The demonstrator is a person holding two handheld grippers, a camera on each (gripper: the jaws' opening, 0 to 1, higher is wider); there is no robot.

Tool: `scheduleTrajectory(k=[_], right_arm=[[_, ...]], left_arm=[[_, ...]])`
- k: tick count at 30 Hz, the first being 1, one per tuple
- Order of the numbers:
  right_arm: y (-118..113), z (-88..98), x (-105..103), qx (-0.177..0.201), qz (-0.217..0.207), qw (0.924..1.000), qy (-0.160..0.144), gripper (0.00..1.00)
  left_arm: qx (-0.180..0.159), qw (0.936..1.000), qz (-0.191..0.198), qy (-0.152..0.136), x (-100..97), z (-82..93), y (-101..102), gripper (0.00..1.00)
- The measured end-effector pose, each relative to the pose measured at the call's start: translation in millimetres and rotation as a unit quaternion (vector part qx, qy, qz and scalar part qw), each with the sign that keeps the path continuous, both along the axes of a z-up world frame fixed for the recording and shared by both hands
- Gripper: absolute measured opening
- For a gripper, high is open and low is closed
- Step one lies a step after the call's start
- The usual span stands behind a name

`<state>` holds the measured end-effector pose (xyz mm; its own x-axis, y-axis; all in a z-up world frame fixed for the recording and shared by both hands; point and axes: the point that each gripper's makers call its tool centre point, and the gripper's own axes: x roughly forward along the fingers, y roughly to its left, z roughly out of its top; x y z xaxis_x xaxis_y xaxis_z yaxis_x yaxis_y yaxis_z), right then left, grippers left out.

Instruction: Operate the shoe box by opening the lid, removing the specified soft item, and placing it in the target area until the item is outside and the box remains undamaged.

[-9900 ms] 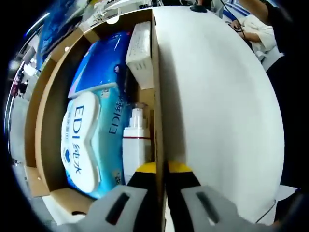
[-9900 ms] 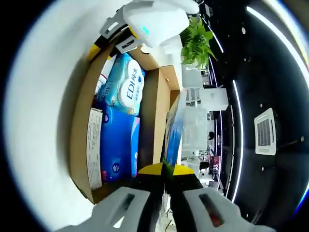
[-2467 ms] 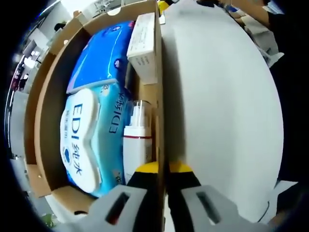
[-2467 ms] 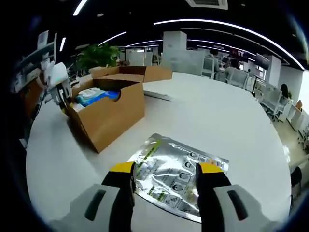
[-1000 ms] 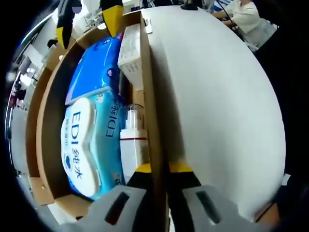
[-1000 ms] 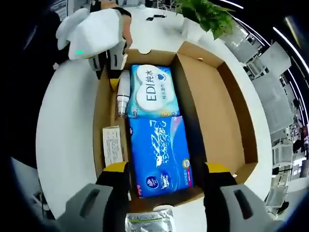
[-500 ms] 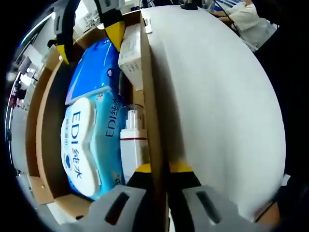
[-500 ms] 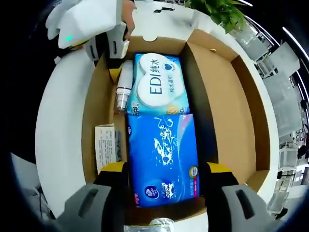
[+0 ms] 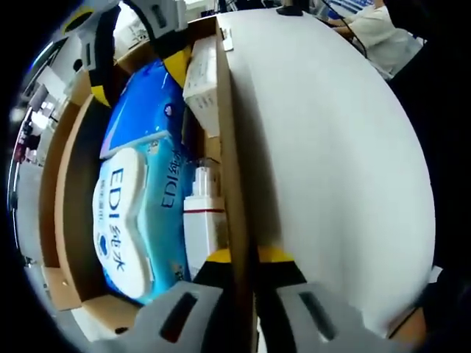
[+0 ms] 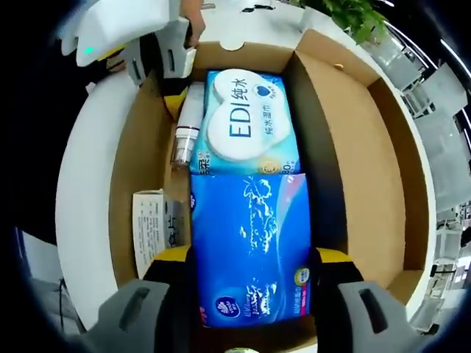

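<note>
**Right jaws straddle the blue pack, left holds the box wall**

Right gripper (image 10: 249,265): jaws spread wide, one yellow tip on each long side of the blue soft pack (image 10: 250,239). Pack sits directly between and ahead of the fingertips, long axis running straight away from them, so closing would squeeze it across its short width. No contact I can confirm yet.

Right gripper is the nearer one to the pack; it also shows at the far end of the box in the left gripper view (image 9: 136,51).

Left gripper (image 9: 241,257): jaws pressed together on the cardboard side wall of the shoe box (image 9: 227,147), steadying it.

Beyond the blue pack, end to end with it: EDI wipes pack (image 10: 246,121). To the left of the right fingers, along the wall: small white carton (image 10: 151,224) and white pump bottle (image 10: 185,129).

Judgement: next is close and lift straight out; watch for dragging the carton.
</note>
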<state>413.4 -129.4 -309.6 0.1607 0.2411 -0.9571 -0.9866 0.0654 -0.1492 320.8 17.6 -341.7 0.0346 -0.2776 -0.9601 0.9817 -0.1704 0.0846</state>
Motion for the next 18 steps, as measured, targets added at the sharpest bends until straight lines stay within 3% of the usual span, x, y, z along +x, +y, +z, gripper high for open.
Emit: scheduleTrajectory(k=[18], right_arm=[[2.0, -11.9, -1.2, -0.015, 0.005, 0.9989, 0.043, 0.67]], left_arm=[[0.000, 1.0000, 0.000, 0.001, 0.5, 0.2, -0.2, 0.03]])
